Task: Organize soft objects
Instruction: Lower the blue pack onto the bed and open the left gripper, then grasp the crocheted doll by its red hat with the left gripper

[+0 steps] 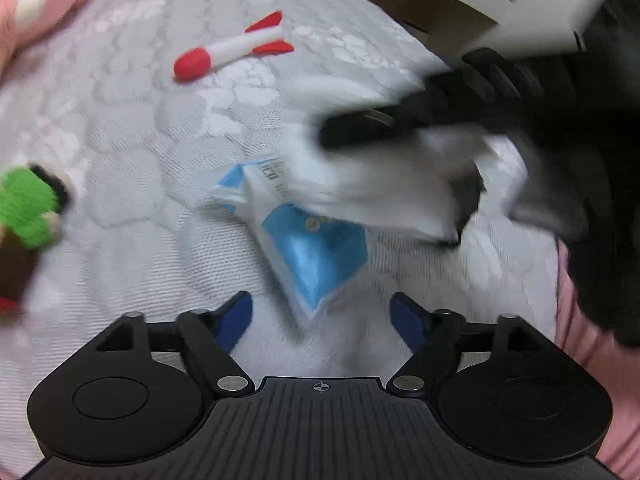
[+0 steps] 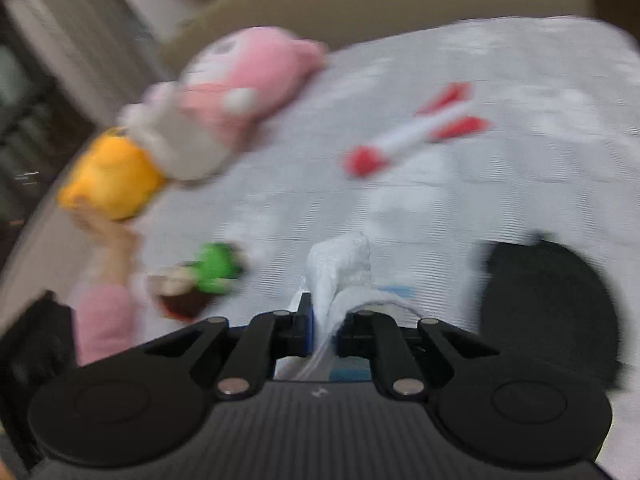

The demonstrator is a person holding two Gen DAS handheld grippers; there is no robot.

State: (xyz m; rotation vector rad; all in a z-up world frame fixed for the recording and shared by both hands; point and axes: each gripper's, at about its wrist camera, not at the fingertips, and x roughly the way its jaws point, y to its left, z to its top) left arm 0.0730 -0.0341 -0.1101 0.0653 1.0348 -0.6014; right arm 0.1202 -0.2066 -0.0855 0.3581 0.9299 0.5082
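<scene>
White quilted bed cover (image 1: pixel 120 160) is filling most of both frames, everything else is sitting on it

Pink plush (image 2: pixel 248 80) is lying upper left in the right wrist view, white front facing down-left, touching a yellow plush (image 2: pixel 108 176) just below-left of it. In the left wrist view only a pink spotted corner is showing at the upper left

Right gripper (image 2: pixel 322 328) is sitting bottom centre of its own frame, fingers pinched together on a white soft cloth (image 2: pixel 340 268) that is bunching up between them and sticking out ahead. In the left wrist view it is coming in from the upper right as a blurred black body, with the white cloth hanging under it at centre right

Left gripper (image 1: pixel 320 312) is sitting bottom centre of its frame, blue-padded fingers (image 1: pixel 236 316) spread wide apart, gripping nothing. Lower tip of a blue and white plastic packet (image 1: pixel 308 248) is lying between the fingertips; cannot tell if it is touching either pad. Packet's upper end is running under the white cloth

Red and white rocket toy (image 1: pixel 232 52) is lying upper centre in the left wrist view, red nose pointing lower left, well apart from the packet. Same toy is showing right of centre in the right wrist view

Small green and brown plush (image 1: pixel 28 216) is sitting at the left edge of the left wrist view, lower left of centre in the right wrist view, heavily blurred

Pink sleeve (image 2: pixel 104 320) is showing at lower left in the right wrist view
</scene>
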